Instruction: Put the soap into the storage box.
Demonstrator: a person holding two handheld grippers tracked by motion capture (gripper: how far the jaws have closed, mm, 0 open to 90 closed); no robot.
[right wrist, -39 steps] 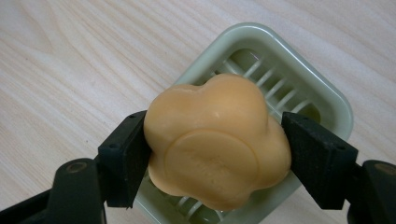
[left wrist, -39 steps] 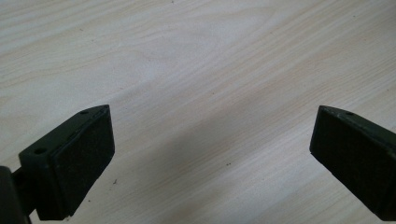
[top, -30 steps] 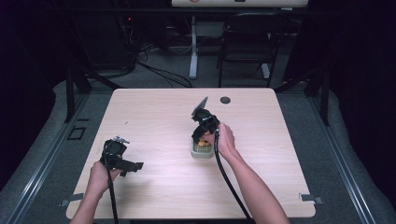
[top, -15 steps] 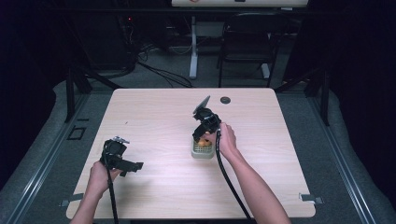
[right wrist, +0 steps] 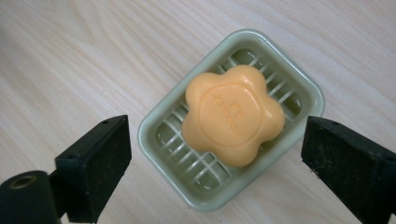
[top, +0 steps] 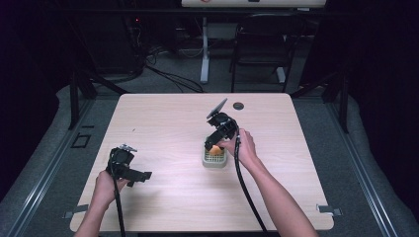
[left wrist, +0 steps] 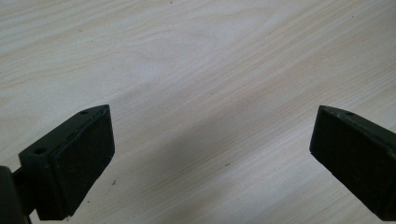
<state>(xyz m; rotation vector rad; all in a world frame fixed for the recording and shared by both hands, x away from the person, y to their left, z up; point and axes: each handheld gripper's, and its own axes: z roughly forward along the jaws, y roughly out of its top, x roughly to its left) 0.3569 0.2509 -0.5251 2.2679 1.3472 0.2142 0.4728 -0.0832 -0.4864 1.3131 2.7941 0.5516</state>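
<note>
The right tool (top: 216, 142) is held just above a pale green soap dish (top: 214, 159), a bit toward 3 o'clock of the desk's middle in the high view. In the right gripper view (right wrist: 215, 163) its two black jaws are spread wide, one off each side of the dish, touching neither it nor the soap, so nothing is gripped. An orange flower-shaped soap bar (right wrist: 232, 114) is seen lying on the slatted grid inside the soap dish (right wrist: 159, 122), sitting toward the 1 o'clock end, with bare slats left at the 7 o'clock end. Some embossed lettering can be made out on top of the bar, but it's too blurry to read. The right hand (top: 242, 145) is wrapped around the tool's body, and the black cable is trailed back along the forearm toward 6 o'clock.

The left tool (top: 129, 169) is held low over the desk (top: 163, 123) near the 8 o'clock corner, well apart from the dish, gripped by the left hand (top: 106, 183). In the left gripper view (left wrist: 212, 154) its jaws are also spread wide, with bare light wood grain between them.

A small dark round grommet (top: 238, 105) is set in the desk near the 12 o'clock edge. Beyond that edge, a dark chair (top: 259, 54) and some loose cables (top: 170, 76) can be seen on the grey floor.
</note>
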